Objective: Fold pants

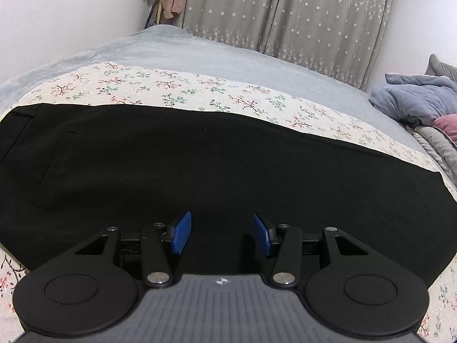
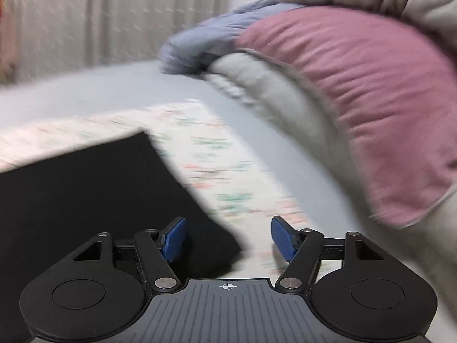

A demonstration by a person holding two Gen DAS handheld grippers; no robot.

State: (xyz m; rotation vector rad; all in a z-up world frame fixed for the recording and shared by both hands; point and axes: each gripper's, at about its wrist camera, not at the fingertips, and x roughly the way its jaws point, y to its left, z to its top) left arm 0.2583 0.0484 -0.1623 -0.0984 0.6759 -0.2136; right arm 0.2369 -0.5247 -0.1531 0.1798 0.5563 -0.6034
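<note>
The black pants lie flat across the flowered cloth on the bed, running as a wide dark band from nine o'clock to three o'clock in the left wrist view, with seams and a pocket line showing at the nine o'clock end. The left gripper hangs right over the near edge of the pants at six o'clock, its blue pads spread apart and nothing pinched between them. Over in the right wrist view, which is blurred, a squared corner of the pants reaches toward twelve o'clock, and the right gripper sits at six o'clock over the pants' edge, fingers spread wide: one pad above the black fabric, the other above the flowered cloth, gripping nothing. Beyond the cloth there is a pale grey sheet. A heap of bedding, pink pillow among grey and blue covers, piles up at two o'clock. A star-dotted curtain hangs at twelve o'clock.
</note>
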